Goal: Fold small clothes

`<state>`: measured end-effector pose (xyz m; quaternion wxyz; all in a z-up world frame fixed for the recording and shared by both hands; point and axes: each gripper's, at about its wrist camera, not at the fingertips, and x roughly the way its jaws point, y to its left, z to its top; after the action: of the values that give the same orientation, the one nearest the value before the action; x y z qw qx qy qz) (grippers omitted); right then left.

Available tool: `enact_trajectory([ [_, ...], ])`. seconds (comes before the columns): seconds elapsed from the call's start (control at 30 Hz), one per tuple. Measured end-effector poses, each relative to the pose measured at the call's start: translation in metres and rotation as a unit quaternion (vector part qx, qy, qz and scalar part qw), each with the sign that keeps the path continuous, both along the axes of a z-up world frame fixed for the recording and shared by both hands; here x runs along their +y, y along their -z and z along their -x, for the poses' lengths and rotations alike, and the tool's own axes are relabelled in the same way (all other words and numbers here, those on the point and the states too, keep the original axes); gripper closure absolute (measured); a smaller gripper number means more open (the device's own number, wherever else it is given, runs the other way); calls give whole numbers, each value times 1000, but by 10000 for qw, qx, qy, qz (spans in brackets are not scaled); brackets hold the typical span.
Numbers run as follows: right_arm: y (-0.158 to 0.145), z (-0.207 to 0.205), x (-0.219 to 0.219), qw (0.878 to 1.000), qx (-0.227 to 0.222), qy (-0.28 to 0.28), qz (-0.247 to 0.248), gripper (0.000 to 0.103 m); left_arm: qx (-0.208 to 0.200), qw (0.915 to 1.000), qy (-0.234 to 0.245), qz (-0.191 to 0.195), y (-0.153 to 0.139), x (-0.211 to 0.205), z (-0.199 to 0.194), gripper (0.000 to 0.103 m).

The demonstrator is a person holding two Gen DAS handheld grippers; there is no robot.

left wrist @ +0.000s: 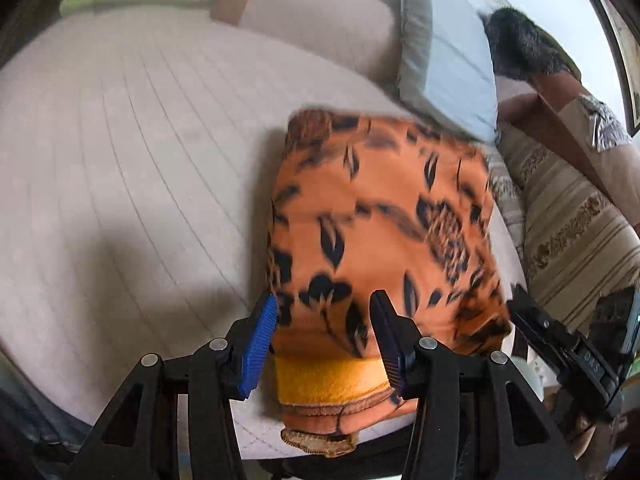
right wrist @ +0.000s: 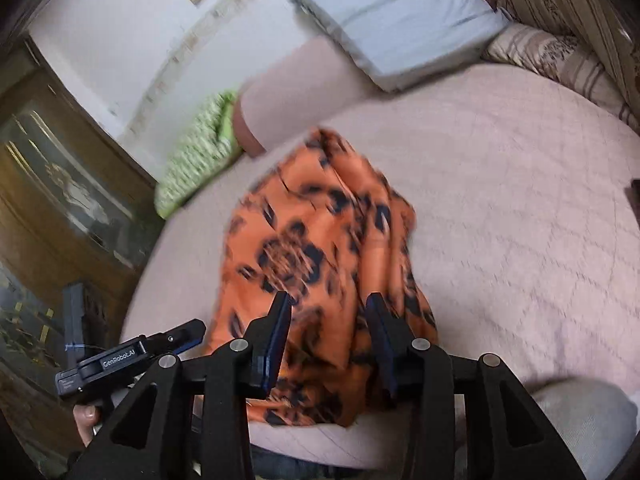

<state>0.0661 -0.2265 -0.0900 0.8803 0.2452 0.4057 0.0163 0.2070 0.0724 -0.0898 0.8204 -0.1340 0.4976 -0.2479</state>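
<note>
One orange floral garment (left wrist: 380, 216) lies on the pink quilted mattress (left wrist: 132, 152), near its front edge, already doubled into a rough rectangle with a yellow underside and hem showing nearest the camera. Judged from this, at least one fold is made; squaring or a further fold may remain. Left of the garment: one green textured cloth (right wrist: 192, 152). At its near edge, left gripper (left wrist: 324, 336) and right gripper (right wrist: 328, 340), two in all, jaws spread, pinching nothing. Beyond the garment to the right: one pale blue pillow (left wrist: 452, 52).
</note>
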Motion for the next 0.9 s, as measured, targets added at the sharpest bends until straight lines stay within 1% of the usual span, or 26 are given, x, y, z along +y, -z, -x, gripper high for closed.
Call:
enact_trajectory([
  [0.07, 6, -5, 3, 9998, 176, -62, 85, 65, -25, 9999, 79, 66, 12, -2, 2, 56],
  [0.1, 11, -10, 4, 9990, 393, -29, 198, 67, -70, 9999, 86, 66, 19, -4, 0, 56],
  [0.17, 20, -15, 3, 9976, 638, 56, 257, 78, -127, 9998, 128, 70, 26, -6, -2, 56],
  [0.2, 20, -13, 2, 9973, 654, 91, 307, 88, -138, 9998, 155, 60, 29, -5, -3, 56],
  [0.27, 17, -10, 7, 9967, 610, 81, 529, 90, -96, 9997, 196, 99, 37, -5, -7, 56],
  [0.3, 15, -10, 10, 9956, 646, 100, 670, 92, -93, 9996, 204, 143, 37, -4, -7, 56],
  [0.37, 11, -8, 11, 9943, 709, 172, 778, 93, -141, 9995, 245, 134, 37, -6, -7, 62],
  [0.4, 7, -6, 11, 9936, 737, 266, 813, 94, -182, 9994, 273, 100, 36, -6, -7, 63],
  [0.47, 4, -4, 9, 9903, 919, 461, 930, 95, -252, 9991, 351, -1, 34, -8, -4, 63],
  [0.53, 14, -11, 7, 9850, 1222, 535, 1099, 95, -302, 9987, 406, -100, 34, -10, -3, 63],
  [0.6, 29, -19, 6, 9774, 1583, 603, 1265, 95, -265, 9984, 476, -153, 35, -13, -4, 63],
  [0.63, 34, -22, 6, 9749, 1707, 622, 1286, 95, -273, 9983, 491, -164, 34, -13, -4, 63],
  [0.7, 34, -27, 9, 9721, 1766, 651, 1401, 93, -298, 9981, 525, -152, 31, -11, -4, 63],
  [0.73, 31, -27, 11, 9735, 1717, 613, 1381, 87, -285, 9982, 524, -117, 28, -9, -5, 63],
  [0.77, 27, -26, 14, 9759, 1627, 541, 1351, 87, -216, 9984, 515, -23, 26, -4, -6, 63],
  [0.8, 19, -22, 15, 9797, 1471, 447, 1288, 82, -150, 9986, 491, 103, 23, 1, -6, 64],
  [0.83, 14, -20, 15, 9829, 1358, 377, 1187, 70, -94, 9984, 435, 335, 20, 10, -7, 64],
  [0.87, 6, -16, 14, 9876, 1176, 271, 1001, 64, -81, 9979, 354, 542, 16, 18, -8, 64],
  [0.9, -1, -16, 12, 9906, 1041, 210, 863, 53, -102, 9967, 213, 783, 10, 29, -11, 63],
])
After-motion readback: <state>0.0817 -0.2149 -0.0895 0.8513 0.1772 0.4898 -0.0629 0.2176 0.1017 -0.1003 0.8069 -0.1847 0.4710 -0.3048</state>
